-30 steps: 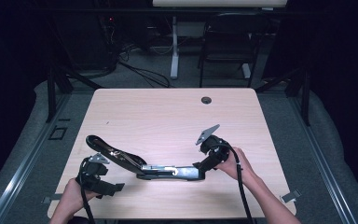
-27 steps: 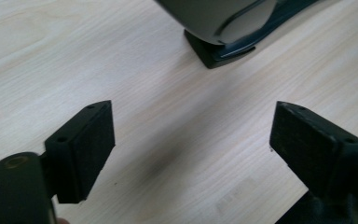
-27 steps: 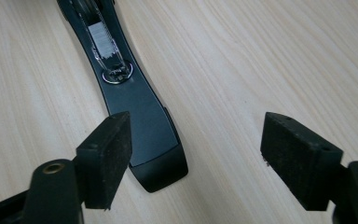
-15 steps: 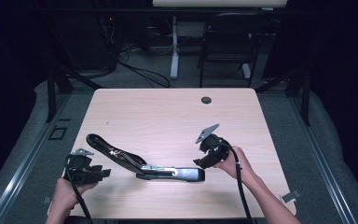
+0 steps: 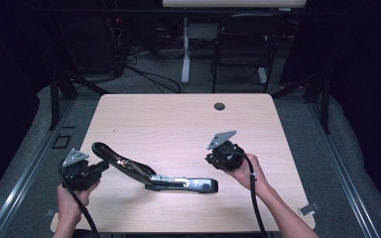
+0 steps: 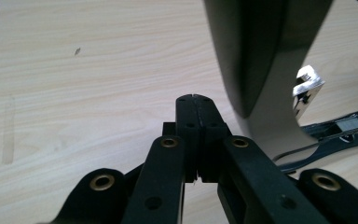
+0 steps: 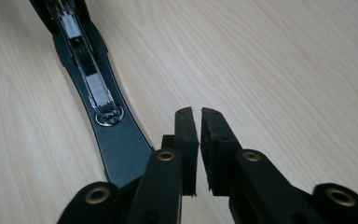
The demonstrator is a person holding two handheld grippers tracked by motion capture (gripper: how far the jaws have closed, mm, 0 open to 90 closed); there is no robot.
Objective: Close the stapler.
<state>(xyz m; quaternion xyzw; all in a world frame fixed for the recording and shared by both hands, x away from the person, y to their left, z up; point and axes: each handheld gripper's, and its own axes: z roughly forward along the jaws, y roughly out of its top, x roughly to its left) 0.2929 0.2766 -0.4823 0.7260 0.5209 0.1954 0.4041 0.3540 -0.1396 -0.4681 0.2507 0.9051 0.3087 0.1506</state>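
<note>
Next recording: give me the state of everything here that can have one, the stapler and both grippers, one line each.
Stapler: swung fully open, base flat on the table, top arm raised at its left end, held by neither gripper.
Left gripper: jaws just closed, shut on nothing, beside the stapler's raised arm.
Right gripper: jaws just closed, shut but for a thin slit, nothing between them, next to the stapler's base.
</note>
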